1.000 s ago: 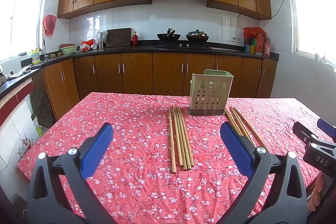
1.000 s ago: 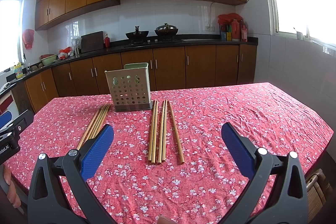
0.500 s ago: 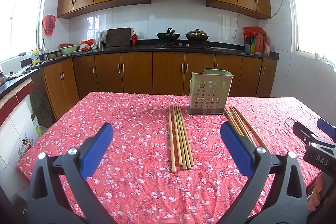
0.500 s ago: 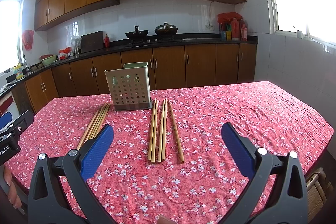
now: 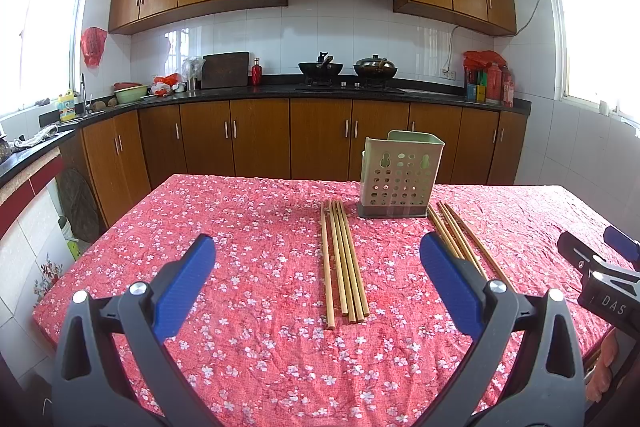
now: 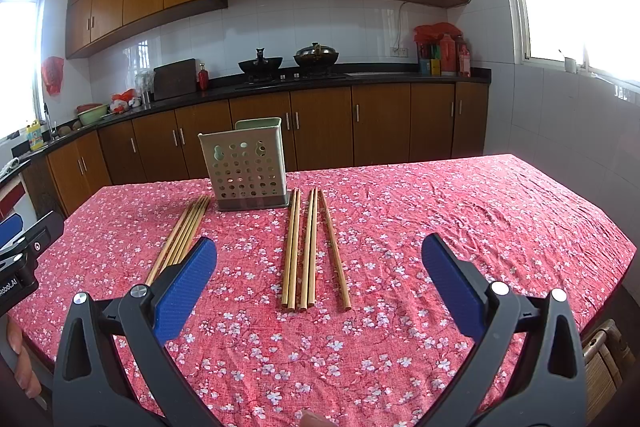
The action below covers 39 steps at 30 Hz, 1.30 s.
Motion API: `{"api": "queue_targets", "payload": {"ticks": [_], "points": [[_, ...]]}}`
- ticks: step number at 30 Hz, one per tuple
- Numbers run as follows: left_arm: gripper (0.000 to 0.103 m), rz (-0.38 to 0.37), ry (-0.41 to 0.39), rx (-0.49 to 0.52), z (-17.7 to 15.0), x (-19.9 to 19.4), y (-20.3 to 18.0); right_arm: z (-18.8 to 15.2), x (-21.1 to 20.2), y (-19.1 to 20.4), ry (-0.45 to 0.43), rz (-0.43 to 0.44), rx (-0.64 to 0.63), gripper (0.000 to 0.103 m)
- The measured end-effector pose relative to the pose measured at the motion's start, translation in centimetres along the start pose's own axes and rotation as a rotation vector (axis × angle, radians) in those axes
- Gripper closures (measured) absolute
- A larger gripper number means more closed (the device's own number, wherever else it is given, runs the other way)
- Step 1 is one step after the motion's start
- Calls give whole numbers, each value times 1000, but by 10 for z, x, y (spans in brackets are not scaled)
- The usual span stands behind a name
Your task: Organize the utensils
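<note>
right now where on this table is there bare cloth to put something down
Bare tablecloth runs from the right chopstick group to the table's right edge, and from the left group to the left edge. It is crowded mid-table: both groups flank the perforated utensil holder. Both claws are open.

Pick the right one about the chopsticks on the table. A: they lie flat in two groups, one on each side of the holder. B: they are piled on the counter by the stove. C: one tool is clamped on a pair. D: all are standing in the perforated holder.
A: one chopstick group lies flat left of the holder, the other group right of it; both tools stand open and empty.
</note>
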<state>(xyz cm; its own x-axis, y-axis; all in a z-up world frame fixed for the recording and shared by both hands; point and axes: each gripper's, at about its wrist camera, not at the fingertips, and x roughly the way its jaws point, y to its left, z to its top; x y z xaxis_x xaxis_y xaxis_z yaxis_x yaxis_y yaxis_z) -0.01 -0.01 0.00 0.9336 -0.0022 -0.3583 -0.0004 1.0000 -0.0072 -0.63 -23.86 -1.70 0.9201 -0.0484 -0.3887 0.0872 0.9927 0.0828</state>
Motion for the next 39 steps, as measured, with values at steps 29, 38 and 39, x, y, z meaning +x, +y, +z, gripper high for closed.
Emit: {"api": "queue_targets", "payload": {"ticks": [29,38,39], "points": [[4,2,403,-88,-20,121,40,0,89,-39,282,-22,86,24],[38,-74,607,-64,-20,200,41,-3,178,-48,483,34,113,57],[42,-84,617,-51,-22,204,38,-4,184,-47,495,33,107,58]]}}
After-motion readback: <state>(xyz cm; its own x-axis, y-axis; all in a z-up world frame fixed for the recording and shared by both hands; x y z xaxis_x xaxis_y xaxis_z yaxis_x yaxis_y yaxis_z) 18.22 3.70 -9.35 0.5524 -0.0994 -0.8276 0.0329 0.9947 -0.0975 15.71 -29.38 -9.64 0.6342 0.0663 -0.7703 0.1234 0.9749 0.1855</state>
